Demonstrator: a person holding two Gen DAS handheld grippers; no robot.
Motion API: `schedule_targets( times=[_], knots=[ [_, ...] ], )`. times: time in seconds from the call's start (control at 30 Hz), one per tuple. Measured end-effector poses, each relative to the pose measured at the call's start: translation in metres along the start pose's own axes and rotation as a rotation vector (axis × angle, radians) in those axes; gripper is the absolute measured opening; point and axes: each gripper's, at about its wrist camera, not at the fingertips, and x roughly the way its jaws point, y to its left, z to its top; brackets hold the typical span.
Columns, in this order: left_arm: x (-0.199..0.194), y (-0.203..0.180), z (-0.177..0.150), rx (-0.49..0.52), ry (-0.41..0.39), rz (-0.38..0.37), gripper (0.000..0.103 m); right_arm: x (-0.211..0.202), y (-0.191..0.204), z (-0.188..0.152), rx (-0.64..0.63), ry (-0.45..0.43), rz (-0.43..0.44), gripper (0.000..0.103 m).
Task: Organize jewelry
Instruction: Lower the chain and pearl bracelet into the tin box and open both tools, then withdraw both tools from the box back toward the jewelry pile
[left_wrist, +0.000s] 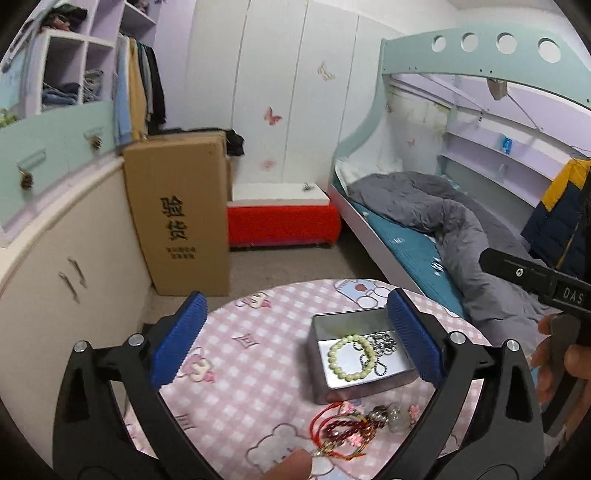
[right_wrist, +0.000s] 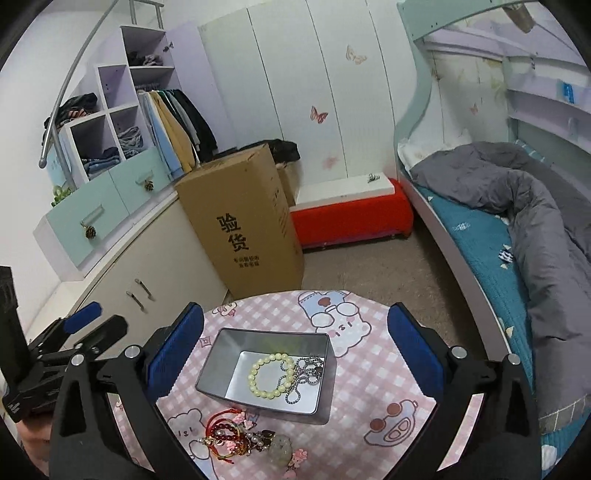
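Metal tin (right_wrist: 236, 373) on the pink checked tablecloth (right_wrist: 369, 373) already holds a pale bead bracelet (right_wrist: 271, 374) and a silver chain (right_wrist: 303, 373). Just in front of the tin lies a tangle of red bracelets (right_wrist: 229, 435). Left gripper (left_wrist: 295, 339) and right gripper (right_wrist: 295, 350) both gape wide, empty. Best to pinch one strand low, then lift slowly. How many pieces are knotted together is unclear; a fingertip (left_wrist: 291, 465) is cut off at the frame edge.

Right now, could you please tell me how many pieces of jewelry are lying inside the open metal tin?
2: a pale green bead bracelet on the tin's floor, and a silver ball-chain necklace bunched beside and overlapping it. Smaller pieces may hide underneath.
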Motion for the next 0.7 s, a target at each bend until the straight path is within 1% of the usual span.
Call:
schedule_targets(
  times=[0.1,0.23,0.4,0.6,0.7],
  knots=[
    [-0.025,0.003,0.000,0.000,-0.040,0.028,0.096,-0.014,0.006,0.002,-0.020,-0.034,-0.017,0.096],
    [-0.054,0.003,-0.002,0.006,-0.079,0.031,0.096,-0.036,0.014,0.002,-0.037,-0.069,-0.027,0.096],
    [-0.086,0.003,-0.010,0.034,-0.122,0.062,0.096,-0.063,0.031,-0.008,-0.076,-0.100,-0.059,0.096],
    [-0.115,0.014,-0.025,0.013,-0.149,0.022,0.096,-0.093,0.050,-0.034,-0.099,-0.117,-0.095,0.096],
    [-0.121,0.019,-0.034,0.022,-0.143,0.007,0.096,-0.103,0.056,-0.049,-0.101,-0.111,-0.115,0.096]
  ],
)
